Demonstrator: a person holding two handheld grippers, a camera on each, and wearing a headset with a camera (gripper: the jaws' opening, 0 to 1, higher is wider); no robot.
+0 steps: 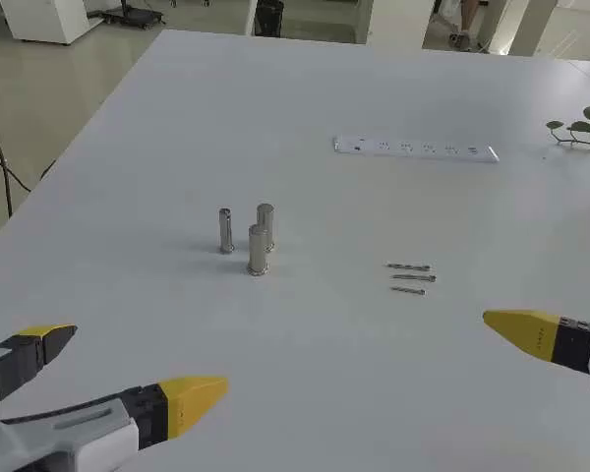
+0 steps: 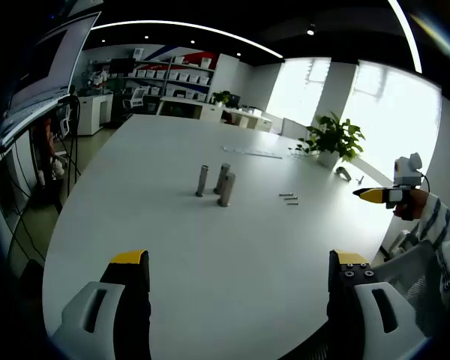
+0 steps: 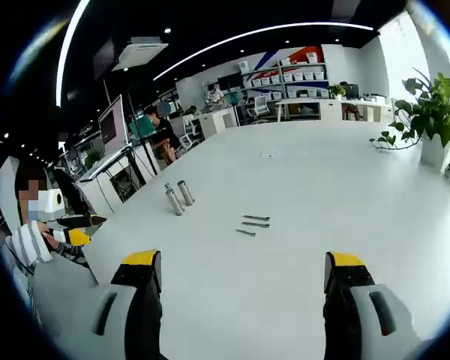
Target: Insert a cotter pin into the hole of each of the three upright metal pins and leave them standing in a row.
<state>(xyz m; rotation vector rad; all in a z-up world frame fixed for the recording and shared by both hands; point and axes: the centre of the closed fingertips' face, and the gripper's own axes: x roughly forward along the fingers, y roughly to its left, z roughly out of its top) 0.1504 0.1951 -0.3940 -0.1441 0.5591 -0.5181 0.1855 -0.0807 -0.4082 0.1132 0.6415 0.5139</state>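
The left tongs (image 2: pixel 238 257) are wide open with nothing between the yellow-tipped jaws, held low over the near edge of the white desk (image 1: pixel 305 98). The right tongs (image 3: pixel 244 262) are just as wide open and also hold nothing; in the head view one yellow tip comes in from the right edge.

Three metal pins (image 1: pixel 259 250) stand upright in a tight cluster near the middle of the desk, more a triangle than a row. The front two stand just beside each other; I cannot tell whether they touch. The third, on the left, looks slimmer and stands slightly apart.

Three cotter pins (image 1: pixel 413 277) lie flat on the bare desk to the right of the cluster, well apart from it, parallel and stacked one behind the other.

Farther back lies a white power strip (image 1: pixel 415 148). A potted plant (image 2: pixel 332 139) stands at the desk's far right side.
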